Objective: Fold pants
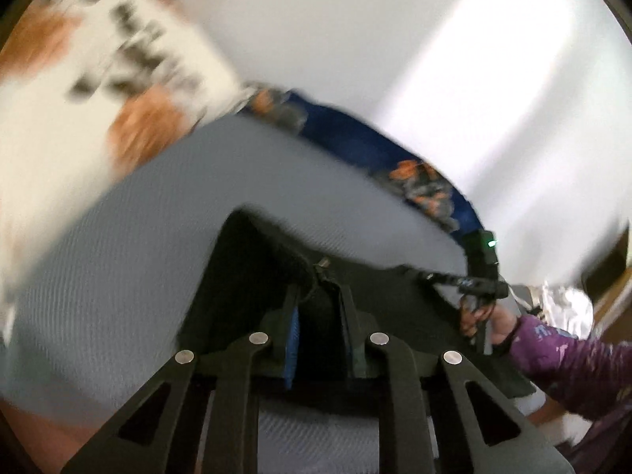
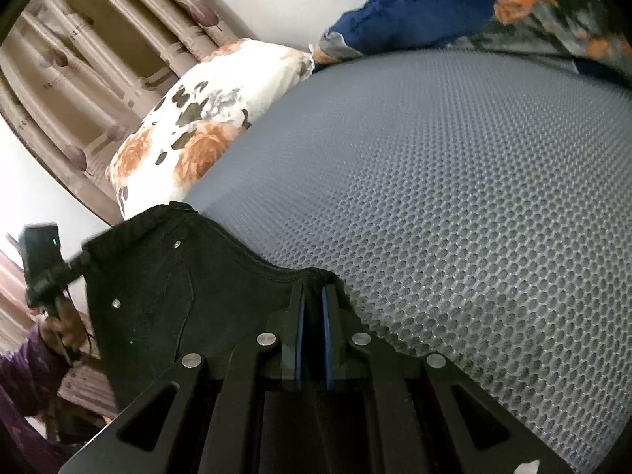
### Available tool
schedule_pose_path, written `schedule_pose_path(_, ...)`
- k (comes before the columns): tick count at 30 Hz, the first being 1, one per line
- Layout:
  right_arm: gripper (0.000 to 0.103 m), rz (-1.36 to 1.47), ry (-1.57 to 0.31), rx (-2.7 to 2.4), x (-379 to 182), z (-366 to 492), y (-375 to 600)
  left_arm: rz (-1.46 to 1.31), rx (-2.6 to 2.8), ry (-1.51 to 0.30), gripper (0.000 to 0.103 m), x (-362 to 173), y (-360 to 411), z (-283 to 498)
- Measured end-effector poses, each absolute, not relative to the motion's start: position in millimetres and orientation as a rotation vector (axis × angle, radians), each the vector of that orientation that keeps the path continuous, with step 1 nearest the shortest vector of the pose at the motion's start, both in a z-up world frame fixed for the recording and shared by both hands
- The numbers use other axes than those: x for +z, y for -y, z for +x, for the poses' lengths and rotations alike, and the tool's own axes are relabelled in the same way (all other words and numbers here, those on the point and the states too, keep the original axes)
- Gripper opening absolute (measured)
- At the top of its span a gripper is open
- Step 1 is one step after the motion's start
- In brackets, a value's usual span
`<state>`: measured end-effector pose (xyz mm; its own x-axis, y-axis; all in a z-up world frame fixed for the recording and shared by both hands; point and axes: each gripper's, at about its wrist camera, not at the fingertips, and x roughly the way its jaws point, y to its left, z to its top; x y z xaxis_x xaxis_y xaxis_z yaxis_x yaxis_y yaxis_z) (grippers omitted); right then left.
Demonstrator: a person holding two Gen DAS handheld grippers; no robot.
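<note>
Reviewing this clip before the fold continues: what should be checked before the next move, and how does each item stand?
1. left gripper shut on the black pants: ok.
2. right gripper shut on the pants' edge: ok.
3. Fabric spans between both grippers without dropping: ok.
4. Grey mesh mattress bare ahead for laying down: ok.
5. Floral pillow and blue pillow off the landing area: ok.
6. Pant legs aligned below: cannot tell, hidden.

A home bedroom: a bed (image 2: 454,181) with grey mesh cover, floral pillow (image 2: 205,118), blue pillow (image 2: 414,15), and patterned curtains (image 2: 79,59).
</note>
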<state>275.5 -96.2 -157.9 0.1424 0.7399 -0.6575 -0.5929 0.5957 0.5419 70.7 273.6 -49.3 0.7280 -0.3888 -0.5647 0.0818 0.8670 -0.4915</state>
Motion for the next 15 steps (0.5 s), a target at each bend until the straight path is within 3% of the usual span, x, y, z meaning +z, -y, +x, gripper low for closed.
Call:
schedule_pose_path(4,0.006,0.179,-1.037,0.94,-156,276,101,-0.385,-0.309,-0.673,0.018,-43,-274,92)
schedule_pose_path(7,0.006,0.187,-1.048,0.938,-157,278,104,-0.443,-0.221,-0.853,0.018,-103,-296,104)
schedule_pose_path(9,0.006,0.183,-1.053,0.939,-158,279,104,-0.454,-0.18,-0.873,0.018,-136,-310,96)
schedule_pose_path(15,0.006,0.186,-1.055,0.944,-157,280,102,-0.499,-0.203,-0.714,0.018,-105,-311,94)
